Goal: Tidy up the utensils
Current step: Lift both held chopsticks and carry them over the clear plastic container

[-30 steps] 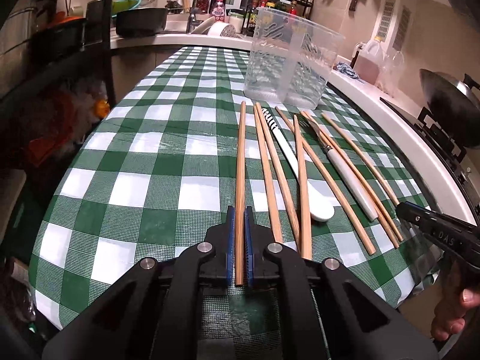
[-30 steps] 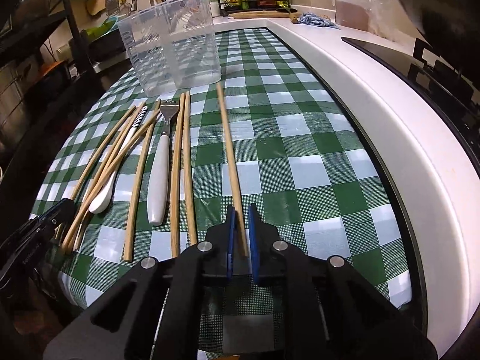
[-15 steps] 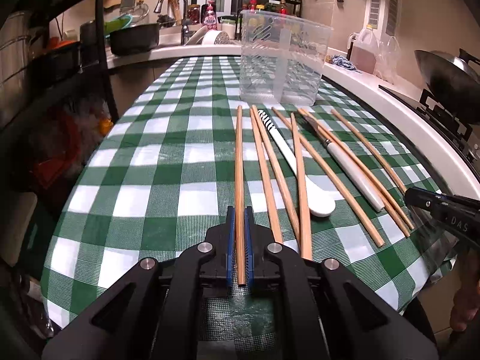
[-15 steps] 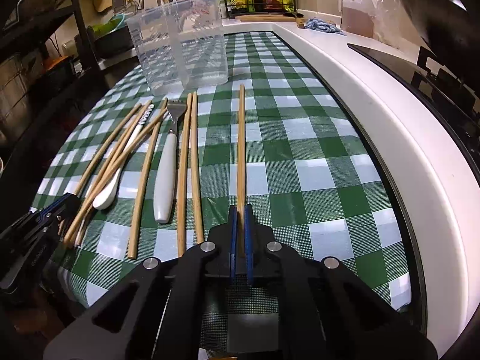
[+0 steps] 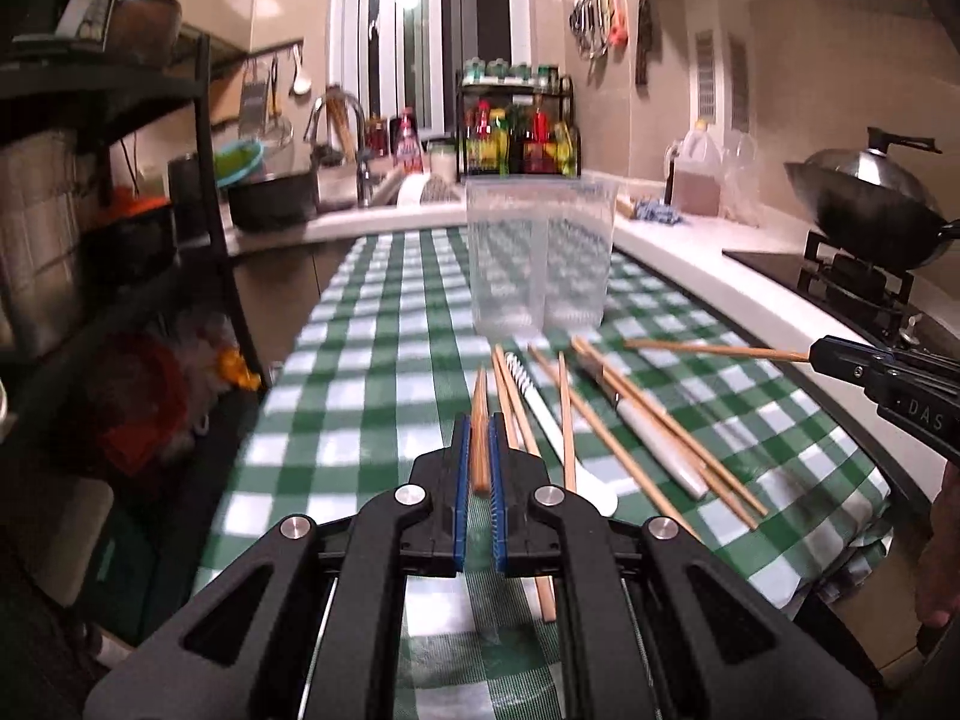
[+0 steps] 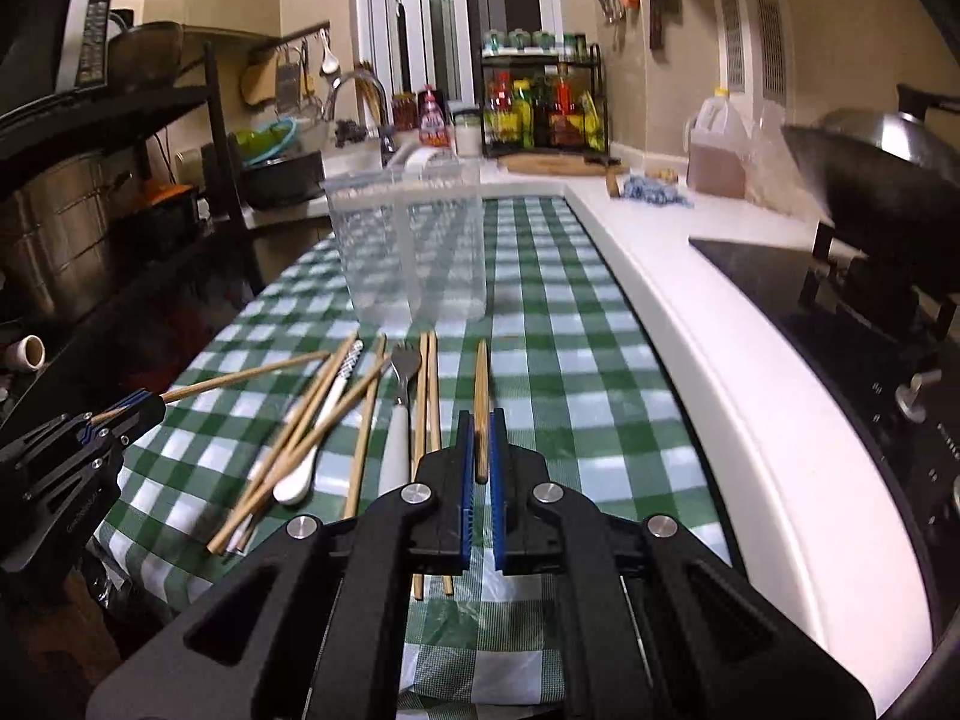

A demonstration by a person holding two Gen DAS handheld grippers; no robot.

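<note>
A chopstick in each of my grippers, both lifted off the bench.

My left gripper (image 5: 475,456) has its jaws clamped on one wooden chopstick (image 5: 479,420), which points forward over the green checked cloth (image 5: 372,360). My right gripper (image 6: 478,450) has its jaws clamped on a second chopstick (image 6: 481,384), also clear of the cloth. The remaining chopsticks (image 6: 366,420) lie in a loose fan on the bench between my two grippers, together with a white-handled fork (image 6: 401,408) and a white spoon (image 6: 312,450). The clear plastic container (image 6: 414,246) stands upright on the cloth just beyond them.
</note>
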